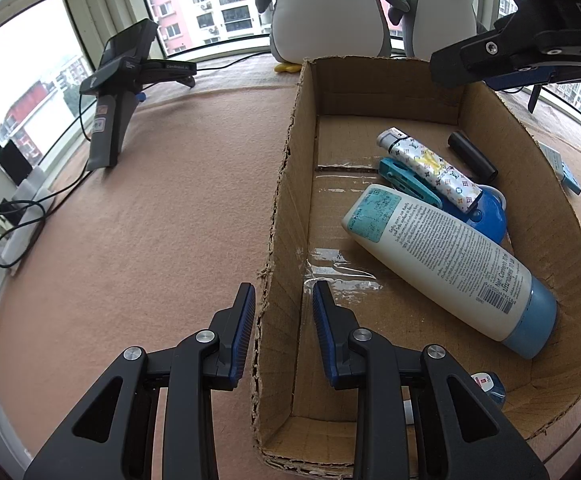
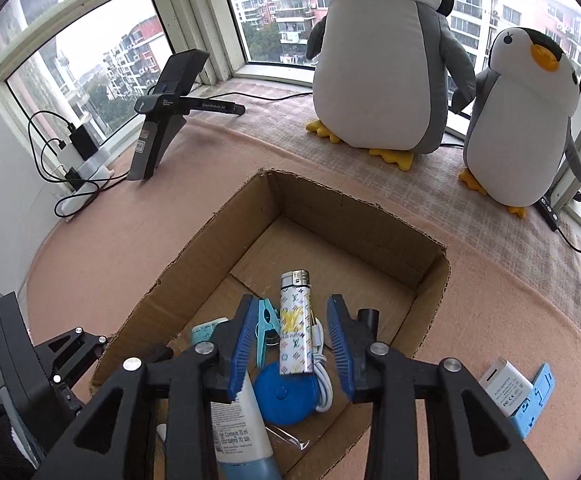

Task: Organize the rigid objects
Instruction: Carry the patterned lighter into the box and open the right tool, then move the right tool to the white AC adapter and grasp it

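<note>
left wrist view: your left gripper [image 1: 284, 312] is closed on the near left wall of the cardboard box [image 1: 286, 216], one blue pad outside the wall and one inside. inside the box, toward its right wall, lies a white tube with a blue cap [image 1: 450, 264], cap pointing to the near right corner. a patterned lighter [image 1: 430, 168] rests across a teal clothes peg [image 1: 408, 184] and a round blue thing [image 1: 488, 216]; a short black cylinder [image 1: 472, 156] lies near the far right wall.

in the right wrist view, your right gripper [image 2: 288, 344] hangs over the box [image 2: 370, 208] with its jaws standing apart; the lighter [image 2: 296, 332] lies between them, and neither pad presses on it. a white cable [image 2: 322, 380] curls beside the blue disc [image 2: 286, 396].

outside the box's right wall, on the pink mat [image 2: 150, 220], a small white adapter [image 2: 506, 388] sits against a blue plastic piece [image 2: 538, 400]. two plush penguins [image 2: 386, 60] stand at the mat's far edge by the window, and a spare black gripper [image 2: 170, 112] stands at its far left corner.
</note>
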Demonstrator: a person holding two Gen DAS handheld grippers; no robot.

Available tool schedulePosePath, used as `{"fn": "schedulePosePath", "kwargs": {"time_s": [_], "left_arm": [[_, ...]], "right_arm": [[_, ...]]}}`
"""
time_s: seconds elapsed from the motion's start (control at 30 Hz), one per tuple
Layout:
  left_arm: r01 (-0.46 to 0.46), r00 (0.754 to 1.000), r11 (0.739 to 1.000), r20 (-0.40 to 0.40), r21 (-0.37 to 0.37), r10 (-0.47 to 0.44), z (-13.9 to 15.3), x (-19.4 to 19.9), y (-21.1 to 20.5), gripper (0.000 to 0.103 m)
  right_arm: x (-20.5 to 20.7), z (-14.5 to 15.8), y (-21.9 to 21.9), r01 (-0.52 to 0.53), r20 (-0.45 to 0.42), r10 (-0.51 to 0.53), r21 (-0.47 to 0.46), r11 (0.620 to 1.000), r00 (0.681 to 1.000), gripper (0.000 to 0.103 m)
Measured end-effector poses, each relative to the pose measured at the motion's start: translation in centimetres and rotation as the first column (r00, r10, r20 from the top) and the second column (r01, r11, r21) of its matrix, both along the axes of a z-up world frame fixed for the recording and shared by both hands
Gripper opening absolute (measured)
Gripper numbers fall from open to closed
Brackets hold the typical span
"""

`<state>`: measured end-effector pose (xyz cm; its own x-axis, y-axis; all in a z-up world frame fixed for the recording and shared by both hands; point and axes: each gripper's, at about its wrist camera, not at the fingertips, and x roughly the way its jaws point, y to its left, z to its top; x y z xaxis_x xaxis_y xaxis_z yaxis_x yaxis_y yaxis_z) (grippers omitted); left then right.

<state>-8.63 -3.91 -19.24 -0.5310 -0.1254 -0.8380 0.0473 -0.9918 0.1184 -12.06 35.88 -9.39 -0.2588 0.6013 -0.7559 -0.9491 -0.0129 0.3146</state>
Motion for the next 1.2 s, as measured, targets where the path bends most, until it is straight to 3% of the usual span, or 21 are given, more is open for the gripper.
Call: {"fn": "schedulePosePath", "kwargs": {"time_s": [0.03,0.07,0.47,0.73,0.97,1.2], "left_arm": [[0.0,1.0,1.0,0.0,0.001,0.0,0.0,0.0,0.0,0.027],[0.0,1.0,1.0,0.0,0.001,0.0,0.0,0.0,-0.1,0.027],[0.0,1.0,1.0,-0.001,-0.001,0.0,-0.1,0.0,0.1,0.027],[0.0,1.0,1.0,-0.001,-0.001,0.0,-0.1,0.0,0.0,0.027],[0.0,1.0,1.0,-0.001,-0.001,0.0,-0.1,0.1,0.0,0.027],[0.0,1.0,1.0,-0.001,-0.001,0.0,-0.1,0.0,0.1,0.027]], "right_arm": [[0.2,0.2,-0.1,0.021,0.006,-0.021,0.012,1.0,1.0,0.083],[0.5,0.4,-0.1,0.037,0.005,-0.037,0.019,0.999,0.999,0.084],[2.3,-0.7,-0.1,0.111,0.026,-0.11,-0.038,0.993,0.994,0.085],[5.4,-1.0,-3.0,0.197,0.01,-0.196,-0.035,0.98,0.98,0.085],[10.8,-2.0,-7.5,0.345,-0.03,-0.348,-0.07,0.936,0.937,0.085],[16.5,-4.5,-11.4,0.487,-0.121,-0.507,-0.158,0.859,0.854,0.085]]}}
